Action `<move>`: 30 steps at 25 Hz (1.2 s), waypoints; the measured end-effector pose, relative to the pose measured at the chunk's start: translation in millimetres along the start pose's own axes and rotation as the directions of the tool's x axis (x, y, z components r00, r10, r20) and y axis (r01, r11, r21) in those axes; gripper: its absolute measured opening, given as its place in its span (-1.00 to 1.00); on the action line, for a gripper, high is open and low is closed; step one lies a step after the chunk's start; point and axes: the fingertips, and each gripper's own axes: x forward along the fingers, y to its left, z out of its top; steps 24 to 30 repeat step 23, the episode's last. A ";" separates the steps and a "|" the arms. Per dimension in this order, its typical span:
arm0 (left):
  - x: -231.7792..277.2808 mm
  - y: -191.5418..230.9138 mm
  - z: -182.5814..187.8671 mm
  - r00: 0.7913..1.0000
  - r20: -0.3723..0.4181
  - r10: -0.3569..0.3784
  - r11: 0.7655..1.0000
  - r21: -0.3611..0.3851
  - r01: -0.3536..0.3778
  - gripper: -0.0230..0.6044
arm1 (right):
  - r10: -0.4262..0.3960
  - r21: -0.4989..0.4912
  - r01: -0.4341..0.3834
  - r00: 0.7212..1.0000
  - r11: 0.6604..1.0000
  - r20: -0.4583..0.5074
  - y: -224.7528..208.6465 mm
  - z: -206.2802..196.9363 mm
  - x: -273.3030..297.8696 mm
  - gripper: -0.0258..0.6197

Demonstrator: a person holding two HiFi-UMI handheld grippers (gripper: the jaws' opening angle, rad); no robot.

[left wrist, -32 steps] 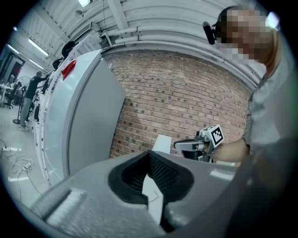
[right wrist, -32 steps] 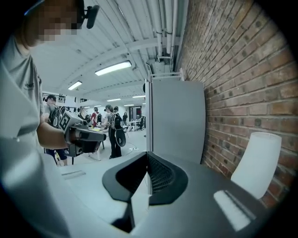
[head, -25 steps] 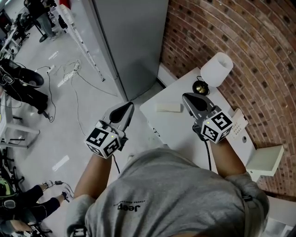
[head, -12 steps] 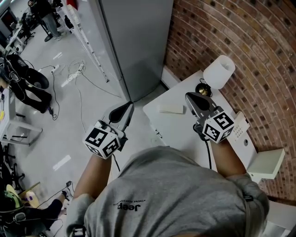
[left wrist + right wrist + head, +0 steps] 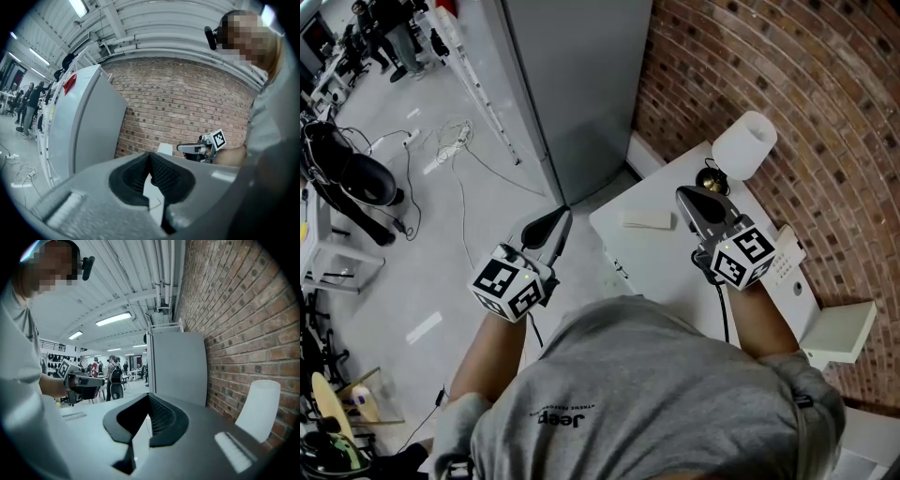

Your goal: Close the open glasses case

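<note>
My left tool (image 5: 565, 215) and right tool (image 5: 682, 194) are both pinched together, empty. Any clumsy nudge at the flat cream oblong case (image 5: 647, 219), lying near the white tabletop (image 5: 661, 262) edge, could slide it off.

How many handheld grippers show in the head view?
2. The left gripper is over the floor, just left of the white table; the right gripper is over the table, near the white lamp. None seems hidden.

Grey T-shirt (image 5: 647, 394), dark left gripper (image 5: 563, 215), dark right gripper (image 5: 682, 194), black-and-white marker cubes (image 5: 508, 284), black cable (image 5: 724, 323)
</note>
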 end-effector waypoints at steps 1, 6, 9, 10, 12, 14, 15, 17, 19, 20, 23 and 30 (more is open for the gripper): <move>-0.1 -0.1 -0.2 1.000 -0.001 0.000 1.000 -0.001 0.000 -0.94 | 0.001 -0.001 -0.001 1.000 1.000 -0.001 0.1 0.0 0.4 -0.90; 0.4 -2.0 -0.9 1.000 -0.004 -0.001 1.000 -0.001 0.001 -0.94 | 0.004 -0.004 -0.004 1.000 1.000 -0.006 -0.1 -1.7 0.9 -0.90; 0.8 -1.9 -0.9 1.000 -0.005 0.002 1.000 -0.003 -0.002 -0.94 | 0.006 -0.014 -0.006 1.000 1.000 -0.013 -0.8 -2.9 1.8 -0.90; 0.9 -1.8 -1.0 1.000 -0.006 0.002 1.000 -0.003 -0.002 -0.94 | 0.007 -0.017 -0.007 1.000 1.000 -0.014 -1.0 -3.1 2.1 -0.90; 0.7 -1.2 -1.0 1.000 -0.007 0.000 1.000 0.002 0.000 -0.94 | 0.009 -0.020 -0.009 1.000 1.000 -0.017 -0.6 -2.6 3.0 -0.90; 0.2 -0.7 0.0 1.000 -0.007 -0.001 1.000 0.003 0.001 -0.94 | 0.011 -0.021 -0.011 1.000 1.000 -0.018 0.5 -1.7 4.1 -0.90; -0.1 -0.5 0.2 1.000 -0.007 -0.001 1.000 0.003 0.001 -0.94 | 0.012 -0.022 -0.013 1.000 1.000 -0.019 1.1 -1.5 4.7 -0.90; -0.2 -0.2 -0.2 1.000 -0.006 0.000 1.000 0.002 0.000 -0.94 | 0.016 -0.024 -0.017 1.000 1.000 -0.019 1.8 -1.8 5.3 -0.90; 0.0 -0.4 -0.6 1.000 -0.005 0.000 1.000 0.002 0.000 -0.94 | 0.019 -0.026 -0.020 1.000 0.999 -0.020 2.1 -2.2 5.4 -0.90; 0.0 -0.5 -0.6 1.000 -0.005 -0.001 1.000 0.002 0.001 -0.94 | 0.021 -0.026 -0.021 1.000 0.999 -0.021 2.3 -2.3 5.4 -0.90; -0.4 -0.4 -0.5 1.000 -0.005 0.000 1.000 0.006 0.000 -0.94 | 0.025 -0.029 -0.025 0.999 0.999 -0.023 3.4 -2.5 5.7 -0.90; -0.4 -0.4 -0.5 1.000 -0.005 0.000 1.000 0.006 0.000 -0.94 | 0.025 -0.029 -0.025 0.999 0.999 -0.023 3.4 -2.5 5.7 -0.90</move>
